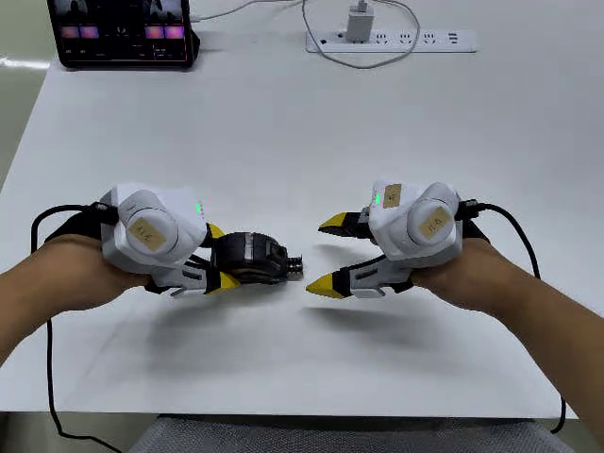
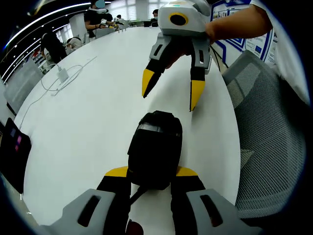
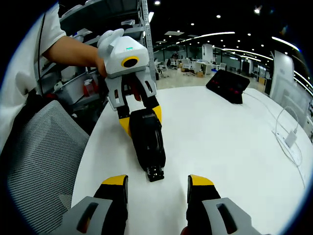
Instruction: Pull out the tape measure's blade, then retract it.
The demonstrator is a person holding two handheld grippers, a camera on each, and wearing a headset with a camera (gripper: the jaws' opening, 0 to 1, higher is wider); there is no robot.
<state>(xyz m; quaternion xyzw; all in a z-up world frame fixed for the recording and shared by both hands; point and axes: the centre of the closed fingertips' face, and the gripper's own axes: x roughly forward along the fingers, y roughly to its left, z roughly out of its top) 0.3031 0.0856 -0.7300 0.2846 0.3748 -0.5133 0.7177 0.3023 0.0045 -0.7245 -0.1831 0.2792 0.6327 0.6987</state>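
L gripper (image 1: 221,256) clamps tape measure (image 1: 253,257) case; R gripper (image 1: 326,255) open, just short of blade tab (image 1: 294,267). Risk: tab small, jaws cd miss it, or case twists when pulled.

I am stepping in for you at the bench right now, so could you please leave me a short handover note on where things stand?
Left gripper: shut on the tape measure, low over the white table.
Right gripper: open, holding nothing, jaws aimed at the blade hook and apart from it.
Done: case gripped and lined up.
Left: the blade looks not yet drawn out. Probably close the right gripper on the hook, pull the blade out, then retract it.
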